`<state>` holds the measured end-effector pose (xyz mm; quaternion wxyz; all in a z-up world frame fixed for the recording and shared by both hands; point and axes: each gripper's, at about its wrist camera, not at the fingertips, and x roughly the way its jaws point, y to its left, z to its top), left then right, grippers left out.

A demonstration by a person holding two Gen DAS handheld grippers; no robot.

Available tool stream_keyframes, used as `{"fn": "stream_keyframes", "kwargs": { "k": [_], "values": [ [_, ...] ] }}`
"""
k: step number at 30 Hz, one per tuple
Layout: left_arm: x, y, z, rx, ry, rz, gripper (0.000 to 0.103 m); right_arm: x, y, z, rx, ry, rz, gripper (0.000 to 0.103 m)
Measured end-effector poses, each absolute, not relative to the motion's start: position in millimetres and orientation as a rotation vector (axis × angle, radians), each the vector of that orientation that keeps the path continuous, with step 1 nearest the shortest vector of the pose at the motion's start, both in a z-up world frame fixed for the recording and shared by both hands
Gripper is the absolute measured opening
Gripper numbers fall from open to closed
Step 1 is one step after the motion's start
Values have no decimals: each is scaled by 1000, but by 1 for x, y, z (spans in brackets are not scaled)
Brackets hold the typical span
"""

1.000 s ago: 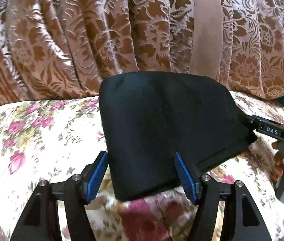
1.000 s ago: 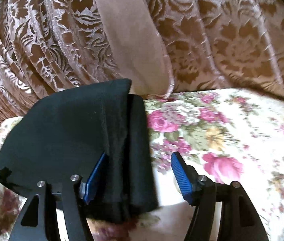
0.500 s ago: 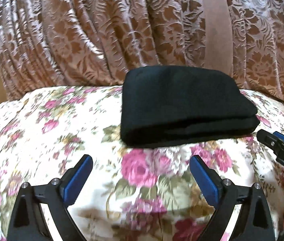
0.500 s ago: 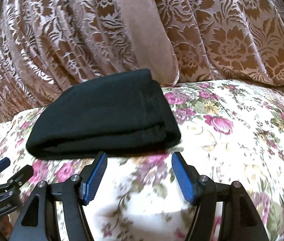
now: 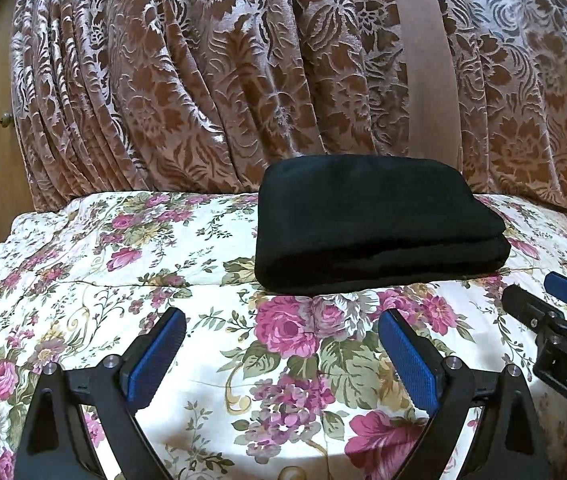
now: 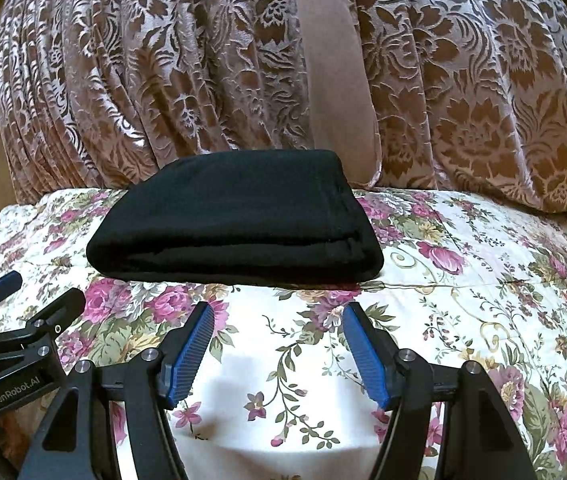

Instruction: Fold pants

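You're backing both tongs off now: a second ago your left tongs (image 5: 281, 354) were around the near edge of the black pants (image 5: 371, 224) and the fabric was lifted, but now they're standing wide open with nothing between the blue pads, hovering over the bare floral bedspread (image 5: 83, 264). The pants are lying as a compact folded stack on the bed, just in front of the brown patterned curtain (image 5: 187, 80), apart from both tools. Your right tongs (image 6: 279, 344) are also sitting part-open and empty short of the stack's near edge, so the fold is looking finished.
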<state>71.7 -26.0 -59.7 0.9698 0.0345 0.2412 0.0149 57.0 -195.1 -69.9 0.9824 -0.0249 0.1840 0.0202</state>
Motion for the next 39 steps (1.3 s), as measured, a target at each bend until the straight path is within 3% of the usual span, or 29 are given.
{"fn": "stream_keyframes", "kwargs": {
  "k": [6, 11, 39],
  "values": [
    [72, -23, -61, 45, 494, 23, 97, 60, -199, -73, -34, 377, 35, 68],
    [76, -16, -64, 6, 513, 23, 89, 59, -198, -74, -43, 374, 31, 68],
    [71, -19, -64, 26, 489, 36, 89, 61, -198, -77, -39, 384, 36, 68]
  ]
}}
